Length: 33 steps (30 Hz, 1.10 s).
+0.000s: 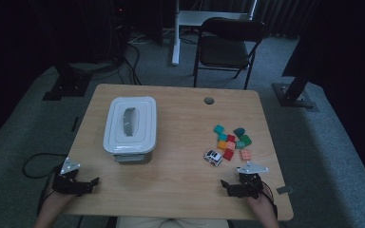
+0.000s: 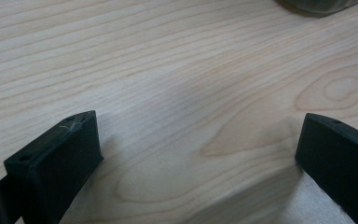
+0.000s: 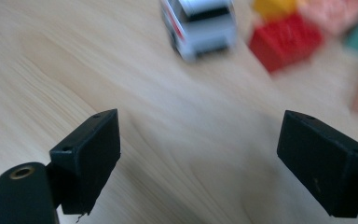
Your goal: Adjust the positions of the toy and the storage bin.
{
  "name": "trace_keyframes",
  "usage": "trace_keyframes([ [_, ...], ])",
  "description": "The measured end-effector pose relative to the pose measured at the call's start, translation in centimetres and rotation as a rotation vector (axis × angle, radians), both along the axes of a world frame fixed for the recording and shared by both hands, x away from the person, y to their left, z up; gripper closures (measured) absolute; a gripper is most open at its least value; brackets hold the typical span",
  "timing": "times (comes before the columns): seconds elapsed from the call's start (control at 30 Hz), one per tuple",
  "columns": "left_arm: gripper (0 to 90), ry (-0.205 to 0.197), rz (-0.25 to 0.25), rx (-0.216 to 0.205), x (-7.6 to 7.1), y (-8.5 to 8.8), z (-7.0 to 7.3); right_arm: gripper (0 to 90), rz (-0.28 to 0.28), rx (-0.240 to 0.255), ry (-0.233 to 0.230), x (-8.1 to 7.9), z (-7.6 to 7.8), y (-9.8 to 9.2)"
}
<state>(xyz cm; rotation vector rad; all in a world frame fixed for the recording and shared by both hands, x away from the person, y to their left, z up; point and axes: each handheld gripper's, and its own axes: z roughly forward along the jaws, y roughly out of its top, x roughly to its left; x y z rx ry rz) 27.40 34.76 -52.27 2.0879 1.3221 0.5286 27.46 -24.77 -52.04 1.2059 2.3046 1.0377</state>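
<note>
Both grippers rest at the near edge of the tabletop (image 1: 180, 142): the left gripper (image 1: 94, 181) by the near left corner, the right gripper (image 1: 224, 183) toward the near right, each with jaws spread wide and nothing between them. Just beyond the right gripper sits a white toy car (image 1: 213, 157), beside a cluster of coloured blocks (image 1: 232, 140). A white lidded box (image 1: 130, 124) stands left of centre.

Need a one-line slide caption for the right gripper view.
Open right gripper above the wooden table, facing a white toy car and a red block.
</note>
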Motion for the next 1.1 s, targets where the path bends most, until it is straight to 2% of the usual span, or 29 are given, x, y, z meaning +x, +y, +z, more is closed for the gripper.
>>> trace_keyframes([
  [0.07,0.6,-0.001,0.004,-0.002,0.1,0.1,0.0,12.8,0.007,0.016,-0.018,0.0,0.5,0.3],
  [0.13,0.5,-0.014,0.007,-0.017,0.6,0.3,0.4,12.8,0.033,0.045,-0.057,0.5,2.0,1.6],
  [0.17,0.5,-0.014,0.007,-0.017,0.6,0.3,0.4,12.8,0.033,0.045,-0.057,0.5,2.0,1.6],
  [0.2,0.5,-0.028,0.003,-0.035,1.0,0.4,0.8,12.8,0.047,0.063,-0.065,1.3,2.7,2.5],
  [0.23,0.5,-0.028,0.003,-0.035,1.0,0.4,0.8,12.8,0.053,0.079,-0.064,1.9,3.0,3.0],
  [0.27,0.5,-0.032,-0.001,-0.038,1.4,0.4,0.8,12.8,0.053,0.079,-0.064,1.9,3.0,3.0],
  [0.3,0.5,-0.034,0.002,-0.042,2.1,0.4,1.0,12.9,0.062,0.110,-0.060,3.0,3.6,4.3],
  [0.4,0.6,-0.039,-0.004,-0.070,3.4,0.2,1.4,13.0,0.053,0.083,-0.086,4.4,4.4,6.3],
  [0.43,0.5,-0.039,-0.004,-0.070,3.4,0.2,1.4,13.0,0.053,0.083,-0.086,4.4,4.4,6.3],
  [0.47,0.5,-0.043,-0.004,-0.075,3.8,0.1,1.5,13.0,0.037,0.057,-0.111,5.5,4.9,7.5],
  [0.5,0.6,-0.052,-0.003,-0.086,5.0,-0.1,1.8,13.0,0.031,0.057,-0.114,6.1,5.2,8.1],
  [0.53,0.5,-0.052,-0.003,-0.086,5.0,-0.1,1.8,13.0,0.031,0.057,-0.114,6.1,5.2,8.1],
  [0.57,0.5,-0.052,-0.003,-0.086,5.0,-0.1,1.8,13.0,0.031,0.065,-0.123,6.9,5.5,8.7],
  [0.6,0.5,-0.060,-0.006,-0.094,5.9,-0.2,2.0,13.0,0.020,0.079,-0.136,7.9,6.0,9.6],
  [0.63,0.5,-0.069,-0.003,-0.099,6.9,-0.3,2.2,13.0,0.016,0.096,-0.137,8.5,6.3,10.1],
  [0.7,0.5,-0.076,-0.001,-0.107,7.4,-0.3,2.3,13.0,-0.006,0.139,-0.126,9.6,6.7,11.3],
  [0.73,0.5,-0.086,0.002,-0.125,8.3,-0.3,2.5,13.0,-0.011,0.186,-0.124,10.0,6.7,11.9],
  [0.77,0.5,-0.086,0.002,-0.125,8.3,-0.3,2.5,13.0,-0.011,0.186,-0.124,10.0,6.7,11.9],
  [0.8,0.5,-0.096,0.005,-0.132,9.2,-0.4,2.6,12.9,-0.014,0.218,-0.129,10.8,6.6,13.3],
  [0.83,0.5,-0.096,0.005,-0.132,9.2,-0.4,2.6,12.9,-0.025,0.199,-0.143,11.3,6.4,14.1],
  [0.87,0.5,-0.099,0.010,-0.127,10.0,-0.5,2.7,12.7,-0.032,0.184,-0.148,11.8,6.0,14.8],
  [0.9,0.5,-0.099,0.010,-0.127,10.0,-0.5,2.7,12.7,-0.032,0.184,-0.148,11.8,6.0,14.8],
  [0.93,0.5,-0.106,0.011,-0.135,10.7,-0.4,2.7,12.7,-0.033,0.193,-0.118,12.9,5.3,16.0],
  [0.97,0.5,-0.106,0.011,-0.135,10.7,-0.4,2.7,12.7,-0.033,0.193,-0.118,12.9,5.3,16.0],
  [1.0,0.5,-0.107,0.013,-0.136,11.4,-0.5,2.7,13.0,-0.029,0.195,-0.098,13.9,4.5,17.0],
  [1.1,0.5,-0.107,-0.002,-0.125,12.4,-0.6,2.8,13.0,-0.063,0.181,-0.086,15.2,3.6,18.2],
])
